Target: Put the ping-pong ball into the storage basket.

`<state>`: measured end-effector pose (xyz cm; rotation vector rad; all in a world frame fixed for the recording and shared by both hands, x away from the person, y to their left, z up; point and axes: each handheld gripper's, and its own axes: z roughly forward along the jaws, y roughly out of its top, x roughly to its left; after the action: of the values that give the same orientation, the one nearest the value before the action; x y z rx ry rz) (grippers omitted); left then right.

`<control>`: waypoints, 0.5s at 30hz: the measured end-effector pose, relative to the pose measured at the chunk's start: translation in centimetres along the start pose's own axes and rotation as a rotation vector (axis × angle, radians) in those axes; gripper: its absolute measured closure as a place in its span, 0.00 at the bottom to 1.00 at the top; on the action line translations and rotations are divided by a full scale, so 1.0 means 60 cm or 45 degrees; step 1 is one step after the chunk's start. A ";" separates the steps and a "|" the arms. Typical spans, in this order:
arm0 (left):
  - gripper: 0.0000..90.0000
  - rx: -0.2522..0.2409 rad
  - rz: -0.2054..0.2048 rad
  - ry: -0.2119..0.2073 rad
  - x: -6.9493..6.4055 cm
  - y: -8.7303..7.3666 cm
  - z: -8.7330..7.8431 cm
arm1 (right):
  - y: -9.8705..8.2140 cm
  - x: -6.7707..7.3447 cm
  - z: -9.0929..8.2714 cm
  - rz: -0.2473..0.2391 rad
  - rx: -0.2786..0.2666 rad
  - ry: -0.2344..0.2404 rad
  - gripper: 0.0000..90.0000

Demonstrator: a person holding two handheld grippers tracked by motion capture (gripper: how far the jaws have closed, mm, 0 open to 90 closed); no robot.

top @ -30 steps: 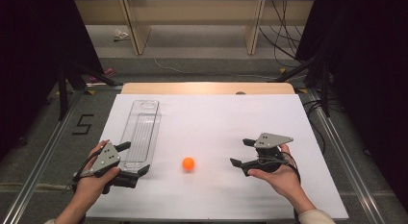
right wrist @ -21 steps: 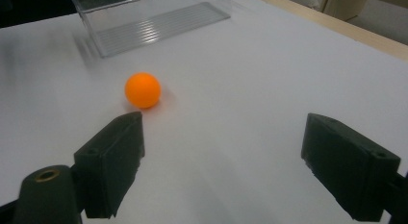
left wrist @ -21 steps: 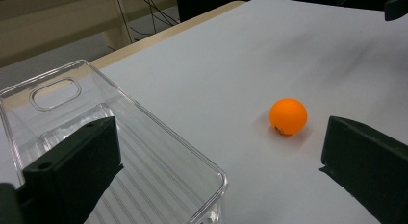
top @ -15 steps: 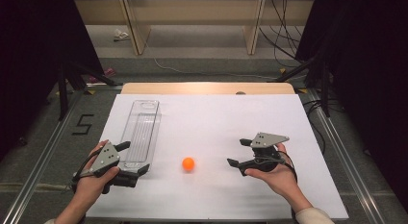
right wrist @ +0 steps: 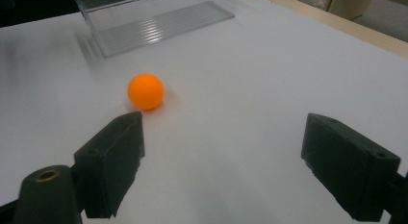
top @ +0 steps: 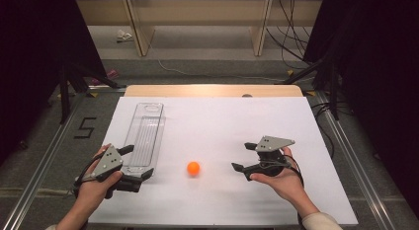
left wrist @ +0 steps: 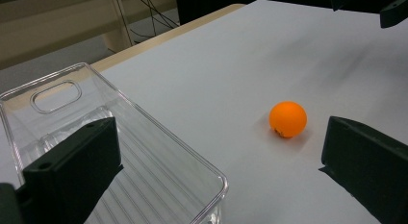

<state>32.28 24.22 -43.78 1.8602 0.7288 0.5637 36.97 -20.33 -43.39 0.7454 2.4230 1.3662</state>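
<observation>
Ball: the orange ball (top: 193, 168) lies on the white worktop (top: 217, 126) near its front edge — between the 2 grippers, touching neither.
Left gripper (top: 139, 162): jaws wide, straddling the near end of the clear tray (top: 144, 136) by the front-left corner.
Right gripper (top: 243, 157): jaws wide, holding nothing — pointed toward the ball.

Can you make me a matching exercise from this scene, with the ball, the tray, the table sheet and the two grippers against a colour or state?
Things:
1. ball
2. tray
3. table sheet
4. left gripper and right gripper

Descriptions:
A. clear plastic, empty
B. jaws apart, holding nothing
C. orange, lying free
D. white

Pairs: 1-C, 2-A, 3-D, 4-B
</observation>
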 end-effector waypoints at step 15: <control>0.00 -0.001 -0.003 -0.004 -0.001 -0.001 0.000 | 0.008 0.010 0.022 -0.023 0.017 0.039 0.18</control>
<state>32.24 24.18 -43.82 1.8587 0.7286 0.5598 37.23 -18.82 -43.68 0.7089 2.4585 1.3662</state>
